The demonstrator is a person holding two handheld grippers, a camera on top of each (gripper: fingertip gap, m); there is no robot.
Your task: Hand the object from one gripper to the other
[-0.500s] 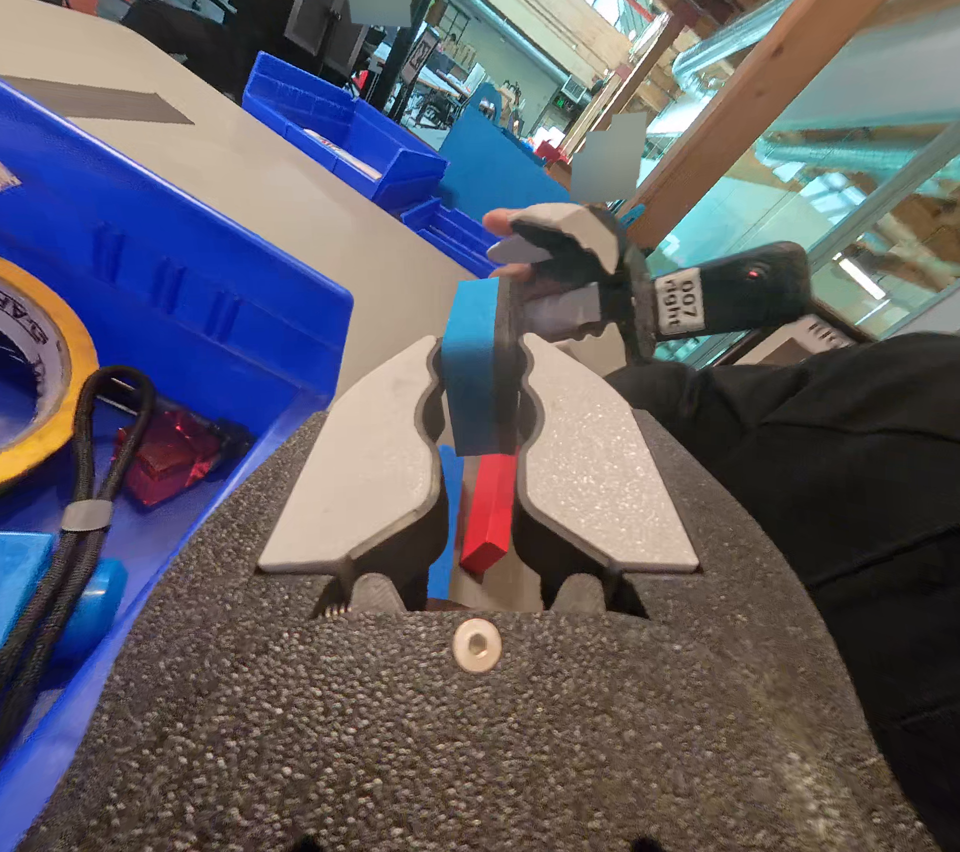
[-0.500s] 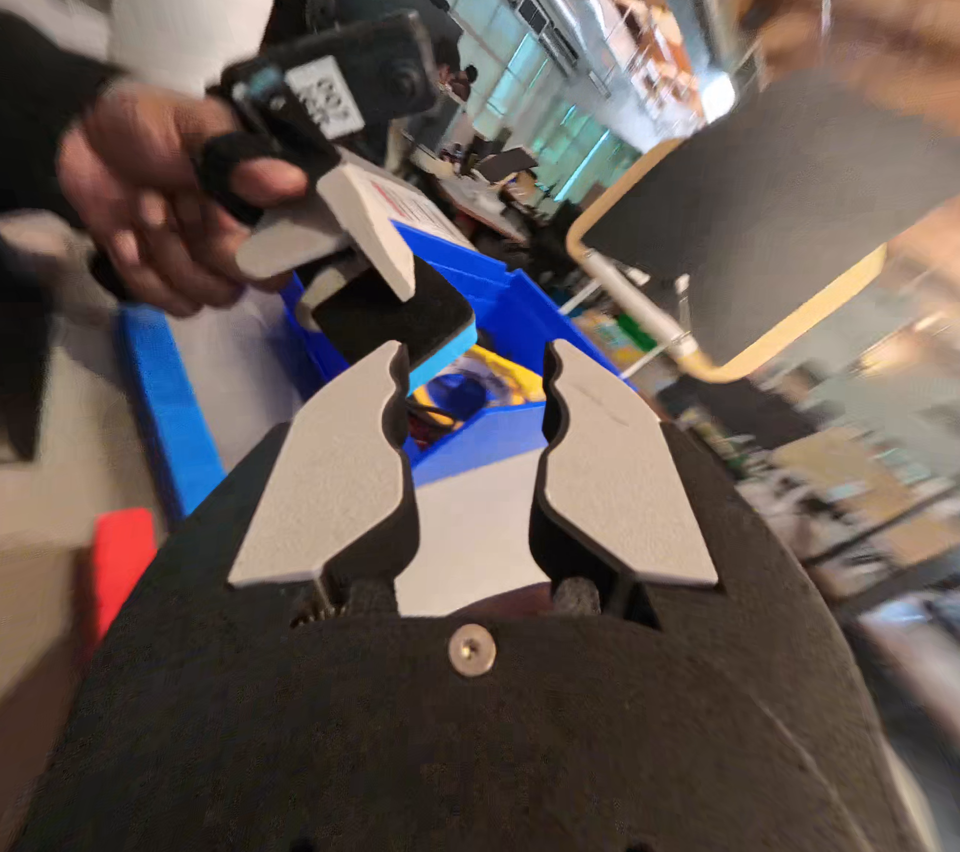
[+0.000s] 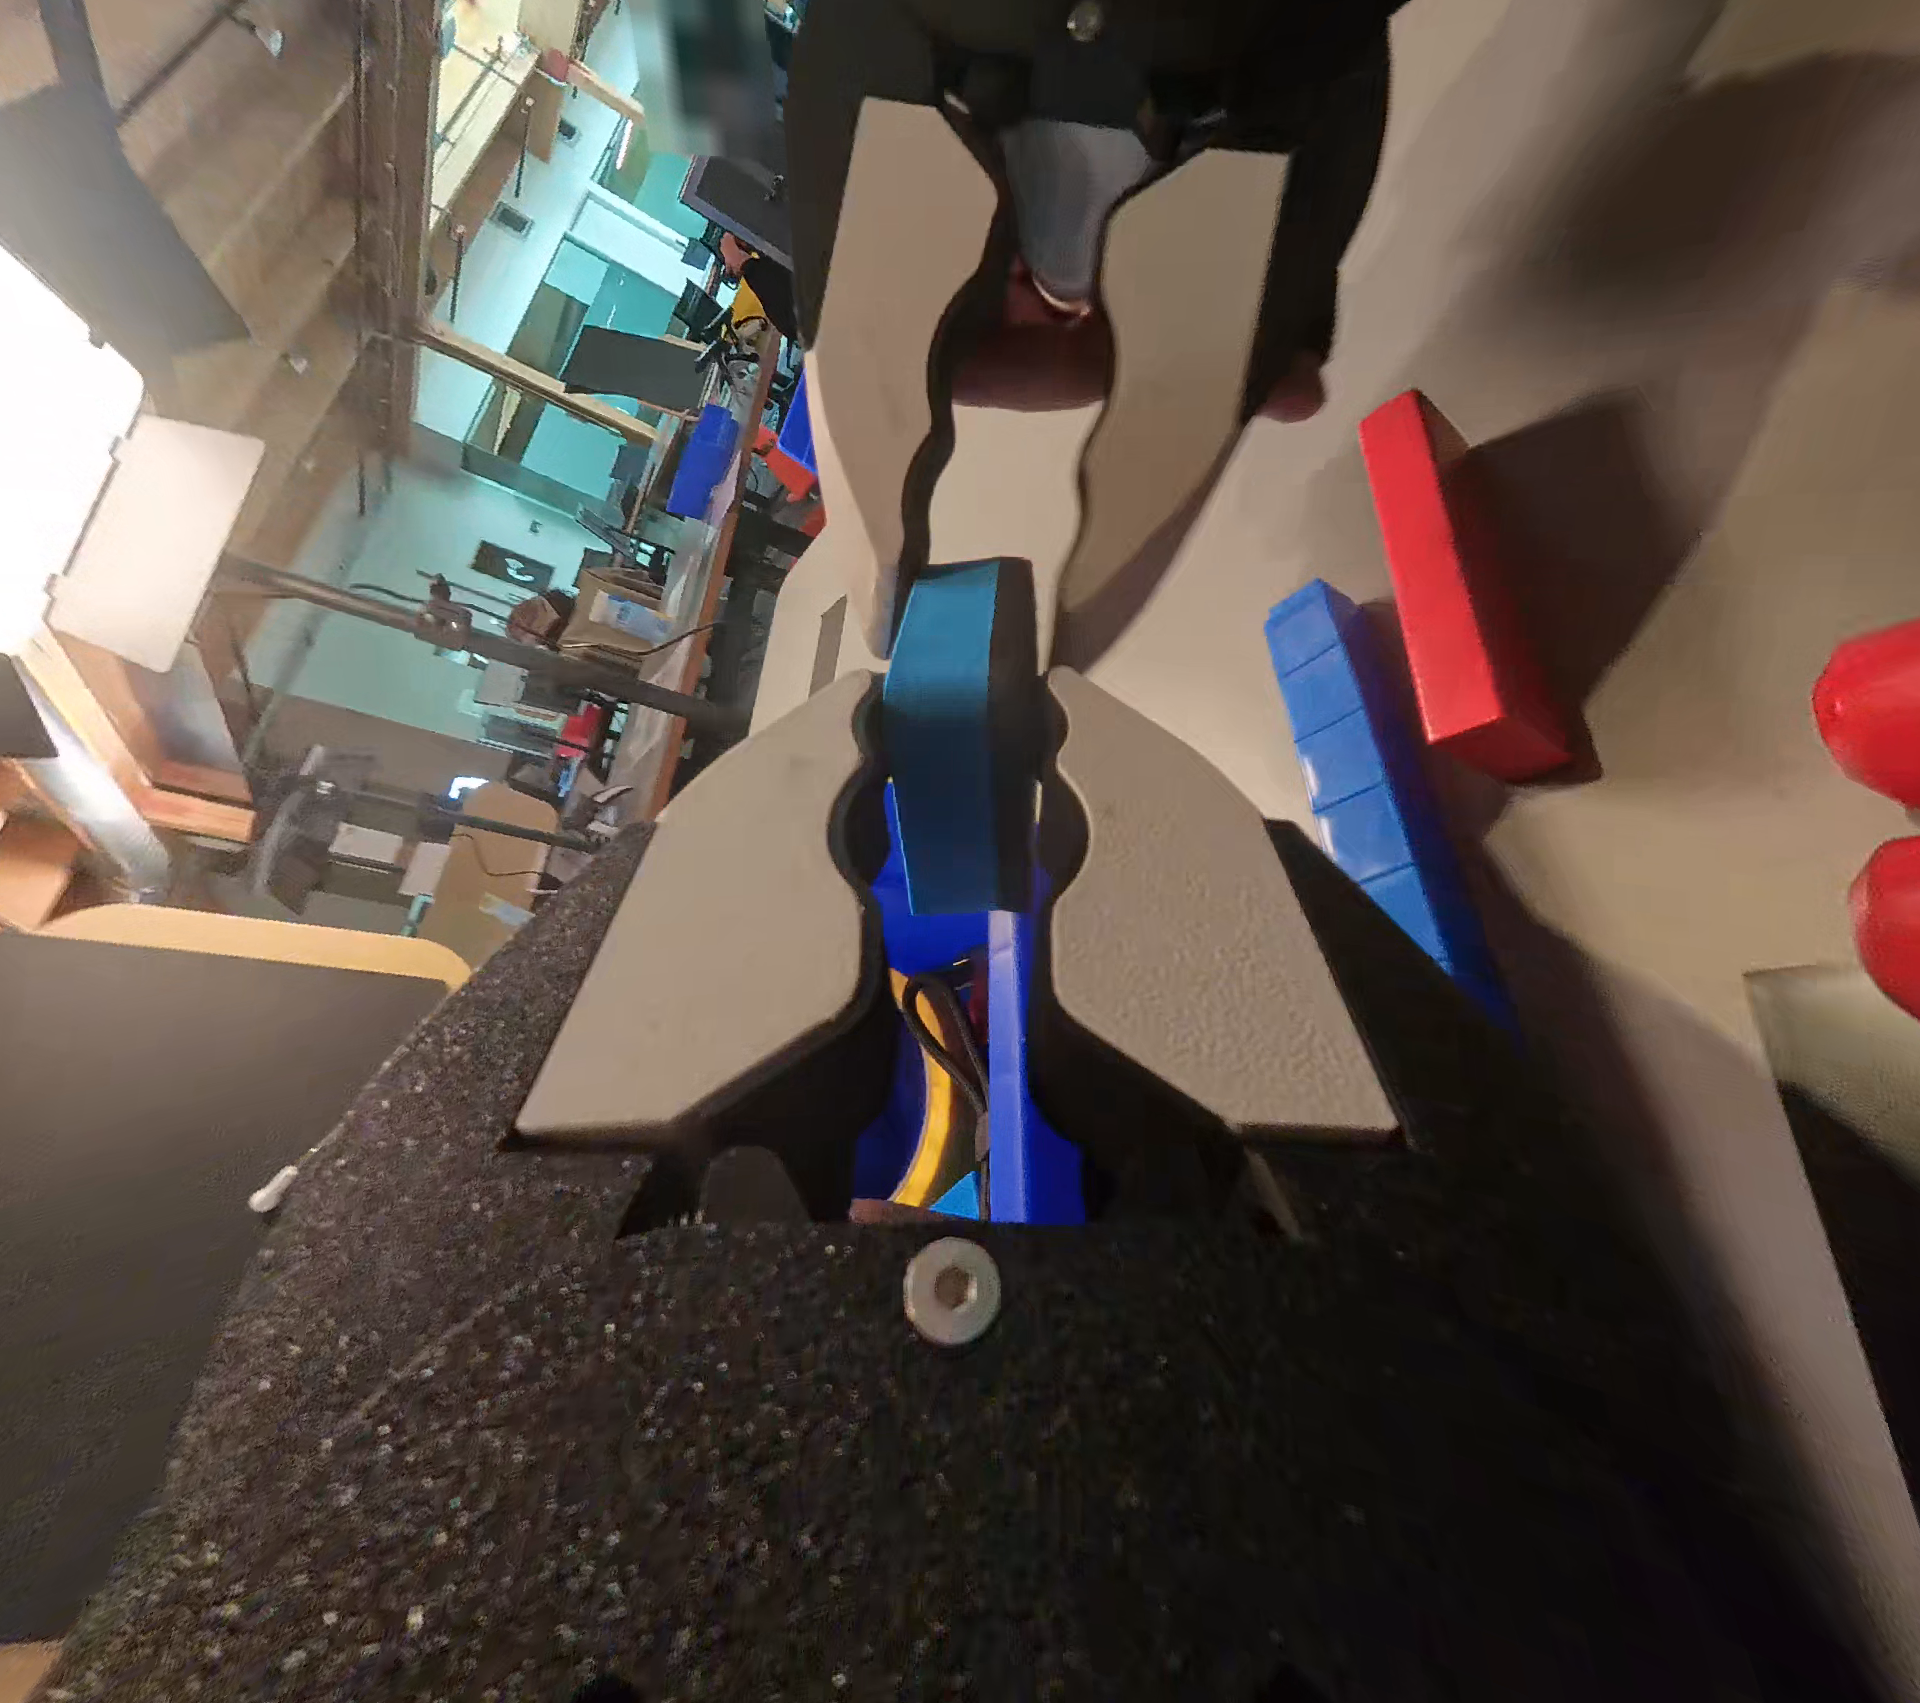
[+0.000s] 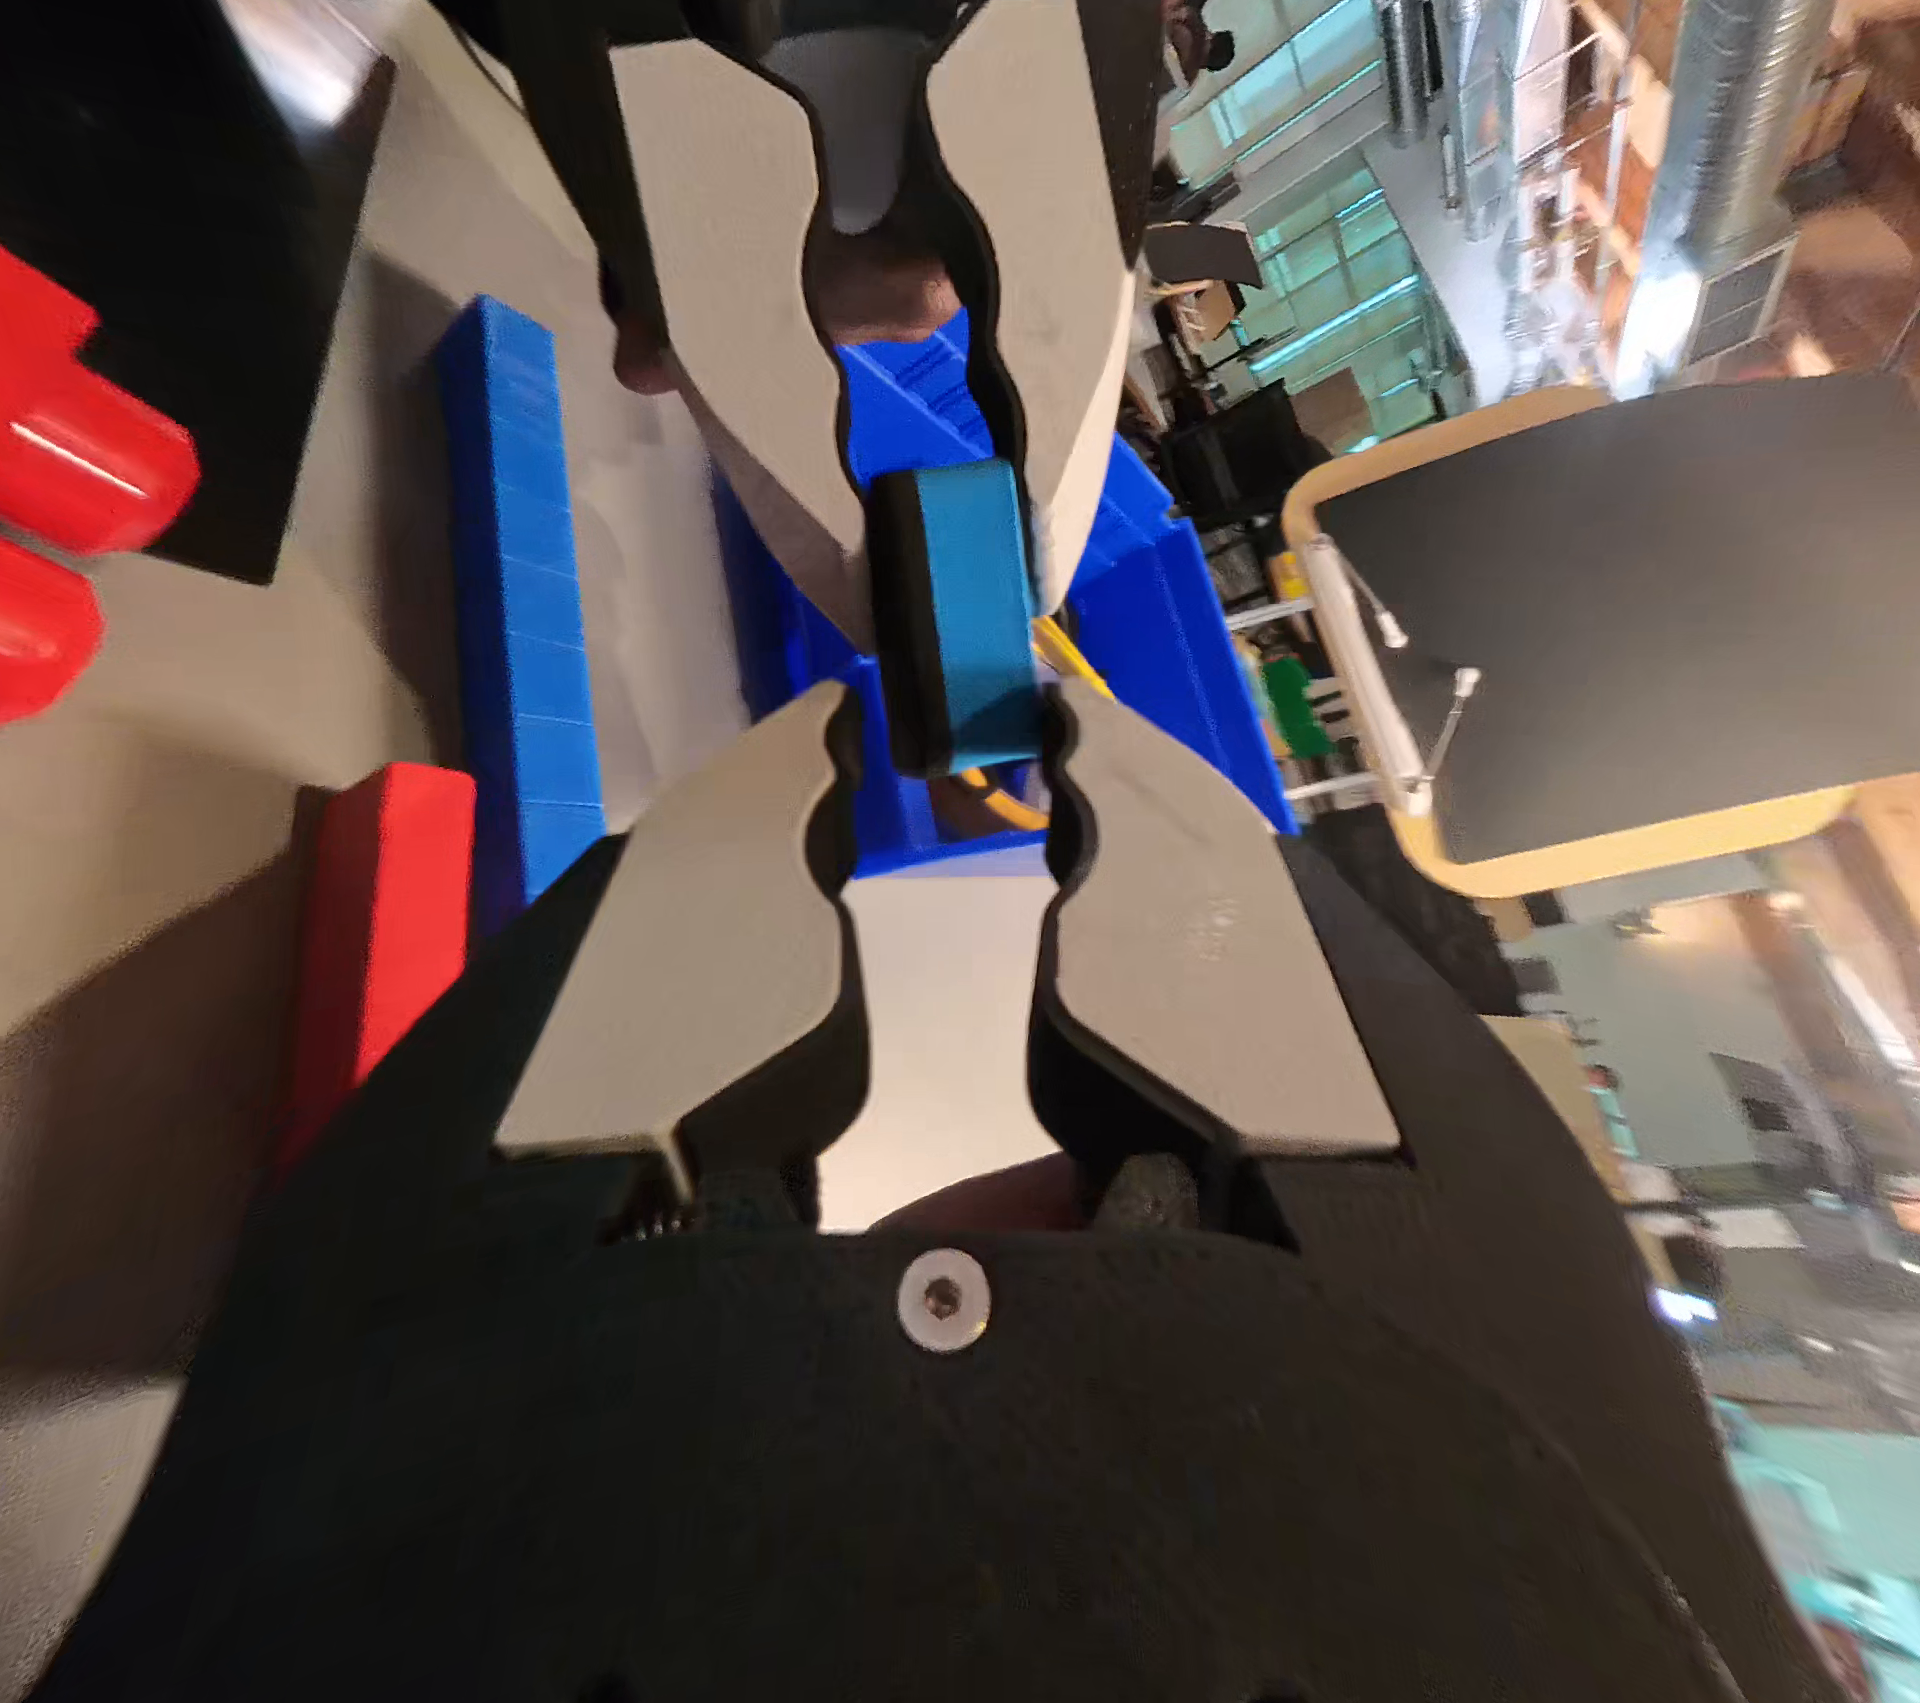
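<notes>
Now the left gripper (image 3: 961,718) pinches the blue-and-black foam block (image 3: 961,739); right gripper (image 4: 945,708), fingers spread around the block's free end, should close before left releases.

Two wrist cameras, nose to nose.
Each looks forward along its own grey fingers, close up, straight at the other gripper; both views are rolled sideways. Shared between them: the blue-and-black pad (image 3: 961,739) (image 4: 961,625), the red block (image 3: 1460,604) (image 4: 384,915) and blue bar (image 3: 1371,780) (image 4: 530,573) on the table.
</notes>
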